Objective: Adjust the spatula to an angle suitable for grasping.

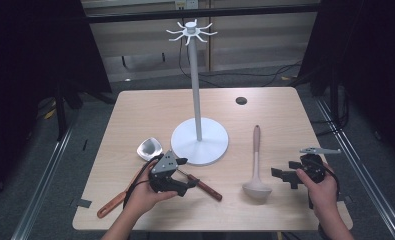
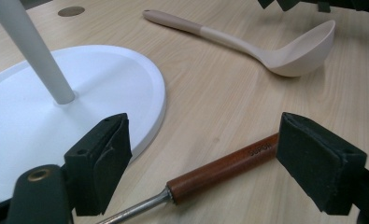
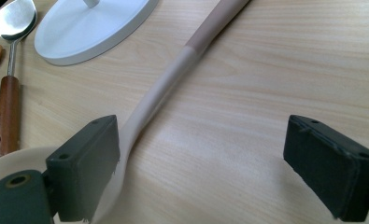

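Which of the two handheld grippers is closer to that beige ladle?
Right. The right gripper hovers just beside the ladle, near its bowl; the left gripper sits farther off, over the wooden-handled spatula.

The light wooden table (image 1: 135, 107) carries a white hook stand (image 1: 200, 142), a beige ladle (image 1: 256, 172), a steel spatula (image 1: 150, 148) and a wooden utensil (image 1: 114, 202).

A small brand word, apparently "SUPOR", is stamped on the wooden handle (image 2: 229, 164) of the metal spatula.
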The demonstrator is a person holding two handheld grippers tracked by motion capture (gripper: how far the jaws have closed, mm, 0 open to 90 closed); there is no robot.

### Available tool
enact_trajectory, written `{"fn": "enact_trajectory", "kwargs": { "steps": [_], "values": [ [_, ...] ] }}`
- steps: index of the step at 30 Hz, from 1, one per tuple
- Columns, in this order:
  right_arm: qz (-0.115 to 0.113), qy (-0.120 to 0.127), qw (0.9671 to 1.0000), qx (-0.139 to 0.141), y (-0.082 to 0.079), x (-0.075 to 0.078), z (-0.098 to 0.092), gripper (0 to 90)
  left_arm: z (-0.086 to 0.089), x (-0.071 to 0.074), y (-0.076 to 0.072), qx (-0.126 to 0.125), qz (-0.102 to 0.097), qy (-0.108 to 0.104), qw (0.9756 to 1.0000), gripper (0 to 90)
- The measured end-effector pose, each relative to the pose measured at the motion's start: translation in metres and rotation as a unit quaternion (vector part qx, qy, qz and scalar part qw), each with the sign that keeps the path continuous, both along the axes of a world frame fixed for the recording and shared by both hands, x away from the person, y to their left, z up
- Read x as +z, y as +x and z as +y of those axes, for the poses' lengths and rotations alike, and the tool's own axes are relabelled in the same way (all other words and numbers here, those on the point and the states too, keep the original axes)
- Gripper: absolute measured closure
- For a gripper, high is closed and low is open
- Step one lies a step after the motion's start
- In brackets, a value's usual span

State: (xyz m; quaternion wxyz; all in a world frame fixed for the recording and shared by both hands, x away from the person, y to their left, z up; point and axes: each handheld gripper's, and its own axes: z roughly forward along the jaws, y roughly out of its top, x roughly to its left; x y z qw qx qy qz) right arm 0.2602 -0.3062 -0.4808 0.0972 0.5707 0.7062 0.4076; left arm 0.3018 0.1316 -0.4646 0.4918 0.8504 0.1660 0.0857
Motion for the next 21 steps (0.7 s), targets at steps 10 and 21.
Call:
{"fn": "enact_trajectory", "kwargs": {
  "steps": [10,21],
  "values": [
    [0.001,-0.001,0.9999,-0.015,-0.015,0.0,-0.013,10.4,-0.011,0.002,0.007,-0.02,0.011,0.01,0.9997,18.0],
    [0.0,0.008,0.9998,-0.017,-0.02,0.0,-0.018,10.2,-0.012,0.014,0.014,-0.034,0.008,0.022,0.9991,19.5]
  ]
}}
